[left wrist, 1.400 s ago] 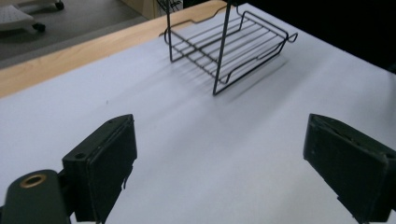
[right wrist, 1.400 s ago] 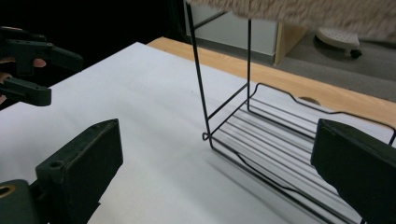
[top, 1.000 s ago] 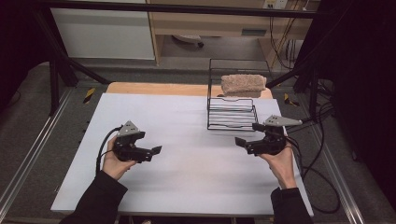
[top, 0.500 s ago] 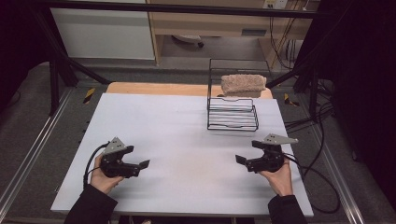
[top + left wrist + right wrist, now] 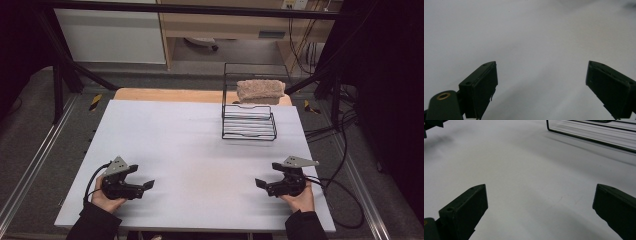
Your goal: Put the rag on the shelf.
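Note:
A black wire rack (image 5: pixel 249 120) stands at the back right of the white table (image 5: pixel 190 150), and a folded beige towel (image 5: pixel 260 91) lies on its upper shelf. Near the front left edge, my left gripper (image 5: pixel 148 185) is held low over the table, open and empty; its jaws stand wide apart over bare white surface in the left gripper view (image 5: pixel 541 85). My right gripper (image 5: pixel 260 183) sits near the front right edge, also open and empty (image 5: pixel 540 207). The rack's bottom wire (image 5: pixel 589 137) crosses the top of the right gripper view.
A wooden board (image 5: pixel 165 95) runs along the table's far edge. Cables (image 5: pixel 345 200) trail off the right side. Metal frame rails (image 5: pixel 30 170) flank the table, with a white cabinet (image 5: pixel 110 35) and desk behind.
Both grippers have drawn back from the table's middle toward the front edge, the left one further left. Both stay open and empty. The rack and towel have not moved.

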`<state>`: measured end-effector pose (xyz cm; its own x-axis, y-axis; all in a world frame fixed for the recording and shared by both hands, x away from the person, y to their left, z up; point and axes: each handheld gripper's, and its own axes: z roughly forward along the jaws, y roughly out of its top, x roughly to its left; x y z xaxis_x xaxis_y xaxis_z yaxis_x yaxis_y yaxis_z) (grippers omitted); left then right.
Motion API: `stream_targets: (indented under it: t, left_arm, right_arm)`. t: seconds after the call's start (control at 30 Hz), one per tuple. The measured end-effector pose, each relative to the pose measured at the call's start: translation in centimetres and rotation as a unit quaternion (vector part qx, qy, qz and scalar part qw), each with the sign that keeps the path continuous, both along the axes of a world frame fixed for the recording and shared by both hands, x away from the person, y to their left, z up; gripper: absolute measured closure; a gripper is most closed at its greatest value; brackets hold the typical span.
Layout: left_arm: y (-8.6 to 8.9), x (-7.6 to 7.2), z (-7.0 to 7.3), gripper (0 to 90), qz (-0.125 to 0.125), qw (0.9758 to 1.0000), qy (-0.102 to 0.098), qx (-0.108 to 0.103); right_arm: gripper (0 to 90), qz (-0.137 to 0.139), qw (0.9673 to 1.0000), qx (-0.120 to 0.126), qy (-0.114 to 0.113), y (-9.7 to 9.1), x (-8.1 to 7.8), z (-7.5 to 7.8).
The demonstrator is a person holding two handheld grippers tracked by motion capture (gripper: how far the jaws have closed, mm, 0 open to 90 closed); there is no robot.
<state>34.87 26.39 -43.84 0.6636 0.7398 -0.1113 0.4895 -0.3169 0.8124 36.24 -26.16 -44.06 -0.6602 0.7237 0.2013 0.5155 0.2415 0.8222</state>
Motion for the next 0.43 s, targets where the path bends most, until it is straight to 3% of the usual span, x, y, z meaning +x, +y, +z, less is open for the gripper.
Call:
stream_targets:
  t: [0.43]
  left_arm:
    - [0.14, -0.12, -0.32, 10.2, 0.002, 1.0000, 0.005, 0.006]
  right_arm:
    - [0.5, 0.001, 1.0000, -0.004, 0.008, -0.22, -0.03, -0.58]
